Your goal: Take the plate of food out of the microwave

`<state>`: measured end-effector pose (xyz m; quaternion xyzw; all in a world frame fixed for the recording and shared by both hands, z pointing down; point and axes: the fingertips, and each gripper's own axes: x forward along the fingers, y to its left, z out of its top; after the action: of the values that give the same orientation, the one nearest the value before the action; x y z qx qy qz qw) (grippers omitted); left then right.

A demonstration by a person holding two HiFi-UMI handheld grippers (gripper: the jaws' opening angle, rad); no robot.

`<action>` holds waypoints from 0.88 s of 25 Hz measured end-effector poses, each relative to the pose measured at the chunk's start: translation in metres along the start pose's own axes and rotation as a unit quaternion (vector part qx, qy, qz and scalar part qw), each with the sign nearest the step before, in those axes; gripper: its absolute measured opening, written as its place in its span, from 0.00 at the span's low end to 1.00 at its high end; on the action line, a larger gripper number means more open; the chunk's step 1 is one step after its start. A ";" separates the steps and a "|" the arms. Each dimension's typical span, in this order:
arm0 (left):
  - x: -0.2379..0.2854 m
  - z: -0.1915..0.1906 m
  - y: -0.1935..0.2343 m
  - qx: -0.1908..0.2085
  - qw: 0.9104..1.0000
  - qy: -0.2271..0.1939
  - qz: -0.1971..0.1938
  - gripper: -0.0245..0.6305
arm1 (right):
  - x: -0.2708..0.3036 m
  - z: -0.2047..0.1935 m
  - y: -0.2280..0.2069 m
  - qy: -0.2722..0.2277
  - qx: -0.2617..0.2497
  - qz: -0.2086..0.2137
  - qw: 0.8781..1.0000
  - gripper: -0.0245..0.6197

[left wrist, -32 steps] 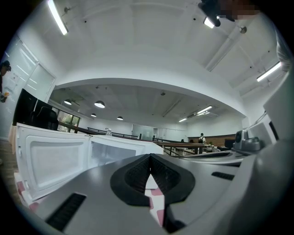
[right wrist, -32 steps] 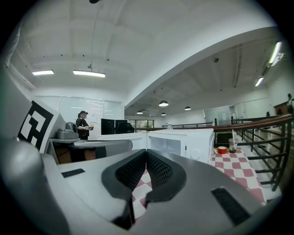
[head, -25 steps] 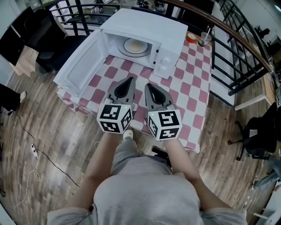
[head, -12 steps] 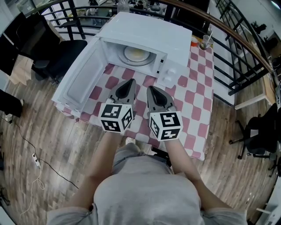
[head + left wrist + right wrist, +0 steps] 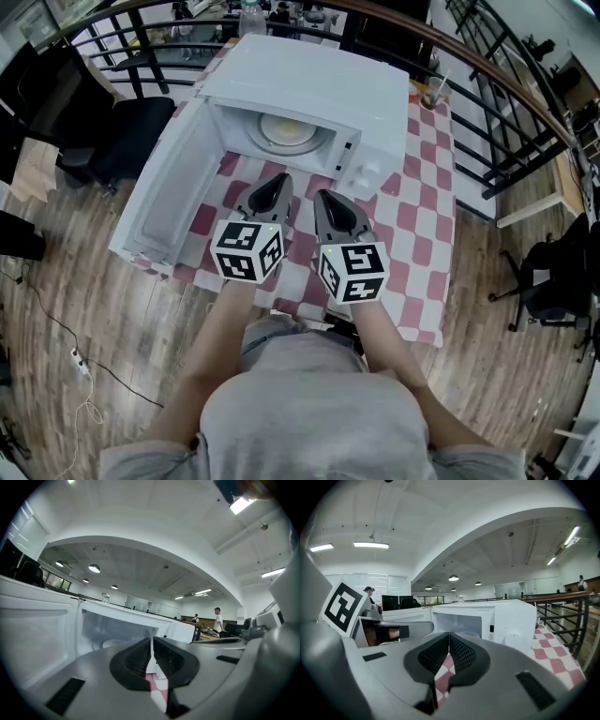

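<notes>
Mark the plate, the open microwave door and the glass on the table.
plate (image 5: 286,131): head view, its middle, inside the oven cavity.
microwave door (image 5: 172,192): head view, middle of its inner face.
glass (image 5: 433,94): head view, its side.

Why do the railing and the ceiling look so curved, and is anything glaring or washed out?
Head view: the wide lens bows the railing and floorboards near the edges; the microwave is sharp and evenly lit. Left gripper view: black round border, a ceiling lamp glares top right, the left gripper looms oversized. Right gripper view: the ceiling beam arches; the lamp strip is bright, not blinding.
</notes>
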<state>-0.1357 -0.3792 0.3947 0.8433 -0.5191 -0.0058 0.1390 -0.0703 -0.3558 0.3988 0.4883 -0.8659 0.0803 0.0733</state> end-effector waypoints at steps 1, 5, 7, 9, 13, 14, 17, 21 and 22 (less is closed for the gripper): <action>0.003 -0.001 0.003 -0.005 1.000 0.003 -0.002 0.05 | 0.003 0.000 -0.001 0.000 0.000 -0.002 1.000 0.08; 0.014 -0.007 0.011 -0.030 0.999 0.018 -0.012 0.17 | 0.012 -0.003 -0.006 0.005 0.004 -0.010 1.000 0.08; 0.020 -0.010 0.016 -0.048 0.998 0.024 -0.016 0.24 | 0.017 -0.005 -0.008 0.008 0.006 -0.014 1.000 0.08; 0.026 -0.014 0.021 -0.067 0.997 0.031 -0.021 0.29 | 0.022 -0.007 -0.009 0.010 0.007 -0.015 1.000 0.08; 0.040 -0.021 0.029 -0.092 0.994 0.041 -0.037 0.34 | 0.033 -0.008 -0.011 0.013 0.006 -0.017 1.000 0.08; 0.043 -0.022 0.032 -0.099 0.993 0.042 -0.037 0.35 | 0.036 -0.008 -0.011 0.013 0.005 -0.016 1.000 0.08; 0.053 -0.027 0.043 -0.113 0.992 0.049 -0.028 0.37 | 0.043 -0.009 -0.014 0.018 0.003 -0.018 1.000 0.08; 0.064 -0.039 0.059 -0.127 0.990 0.063 -0.010 0.37 | 0.051 -0.015 -0.019 0.028 0.005 -0.022 0.999 0.08; 0.067 -0.042 0.062 -0.131 0.989 0.065 -0.007 0.37 | 0.053 -0.016 -0.021 0.030 0.007 -0.023 0.999 0.08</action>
<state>-0.1528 -0.4544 0.4588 0.8199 -0.4978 -0.0197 0.2821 -0.0789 -0.4069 0.4271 0.5059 -0.8514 0.0990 0.0973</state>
